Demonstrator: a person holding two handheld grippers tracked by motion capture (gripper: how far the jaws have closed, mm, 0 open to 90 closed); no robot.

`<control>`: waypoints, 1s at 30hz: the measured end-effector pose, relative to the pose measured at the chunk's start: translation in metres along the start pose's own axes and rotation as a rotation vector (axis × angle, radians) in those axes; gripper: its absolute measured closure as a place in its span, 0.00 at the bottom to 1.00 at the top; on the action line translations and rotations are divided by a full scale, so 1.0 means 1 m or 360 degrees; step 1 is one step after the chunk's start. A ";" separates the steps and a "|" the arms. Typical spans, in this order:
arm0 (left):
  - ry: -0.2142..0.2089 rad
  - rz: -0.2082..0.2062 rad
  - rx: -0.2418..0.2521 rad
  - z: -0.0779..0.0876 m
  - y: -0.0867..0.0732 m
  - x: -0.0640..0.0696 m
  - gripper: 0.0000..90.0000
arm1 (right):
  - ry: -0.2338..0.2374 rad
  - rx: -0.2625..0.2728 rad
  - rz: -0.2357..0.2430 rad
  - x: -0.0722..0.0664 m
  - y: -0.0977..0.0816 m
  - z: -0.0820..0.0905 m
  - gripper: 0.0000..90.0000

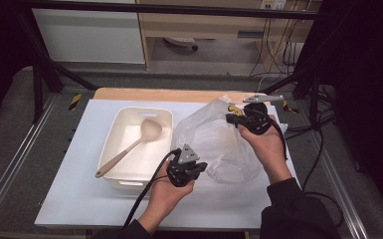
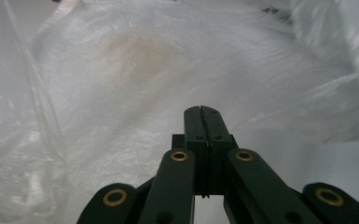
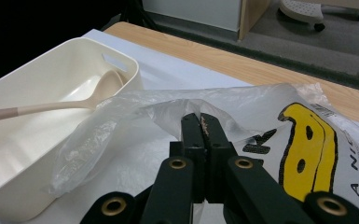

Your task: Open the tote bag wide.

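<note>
A crumpled clear plastic bag [image 1: 214,139] with a yellow and black print [image 3: 307,154] lies on the right half of the white mat. My left gripper [image 1: 202,167] meets the bag's near left edge. Its jaws are shut, and in the left gripper view [image 2: 201,108] creases of the film [image 2: 121,70] run to the tips. My right gripper [image 1: 230,118] is at the bag's far right top. Its jaws [image 3: 200,115] are shut on a raised fold of the film.
A cream plastic bin [image 1: 144,110] stands left of the bag, with a beige ladle [image 1: 129,149] lying in it, bowl towards the far end. Black cables trail from both grippers. The mat's front and left parts are bare. A metal frame surrounds the table.
</note>
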State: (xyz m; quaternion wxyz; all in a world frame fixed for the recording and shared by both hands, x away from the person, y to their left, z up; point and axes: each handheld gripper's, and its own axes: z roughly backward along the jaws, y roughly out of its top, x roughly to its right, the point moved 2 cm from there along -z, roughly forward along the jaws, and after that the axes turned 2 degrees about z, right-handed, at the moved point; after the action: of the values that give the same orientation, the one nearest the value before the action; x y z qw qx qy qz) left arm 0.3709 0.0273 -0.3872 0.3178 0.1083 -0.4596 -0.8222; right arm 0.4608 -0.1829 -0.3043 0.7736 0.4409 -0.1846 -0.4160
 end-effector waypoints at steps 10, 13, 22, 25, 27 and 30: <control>0.0006 0.0036 0.0028 0.011 0.013 -0.012 1.00 | 0.0080 -0.0006 -0.0014 -0.003 -0.014 -0.011 1.00; 0.0015 0.0043 0.0047 0.015 0.016 -0.016 1.00 | 0.0098 -0.0012 -0.0015 -0.005 -0.020 -0.017 1.00; 0.0144 0.0074 0.0056 0.032 0.020 -0.032 0.70 | 0.0100 -0.0059 -0.0011 -0.006 -0.033 -0.027 1.00; 0.0189 0.0081 0.0075 0.036 0.022 -0.037 0.58 | 0.0095 -0.0061 -0.0022 -0.004 -0.035 -0.028 1.00; 0.0193 0.0093 0.0129 0.038 0.024 -0.040 0.47 | 0.0102 -0.0060 -0.0020 -0.004 -0.036 -0.028 1.00; 0.0248 0.0090 0.0192 0.041 0.026 -0.044 0.33 | 0.0133 -0.0053 -0.0037 -0.005 -0.038 -0.030 1.00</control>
State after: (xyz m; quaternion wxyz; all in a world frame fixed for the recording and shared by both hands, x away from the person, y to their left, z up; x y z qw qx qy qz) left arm 0.3965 0.0737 -0.3482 0.3686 0.1778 -0.4851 -0.7728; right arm 0.4592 -0.1734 -0.3513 0.7830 0.4471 -0.1401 -0.4092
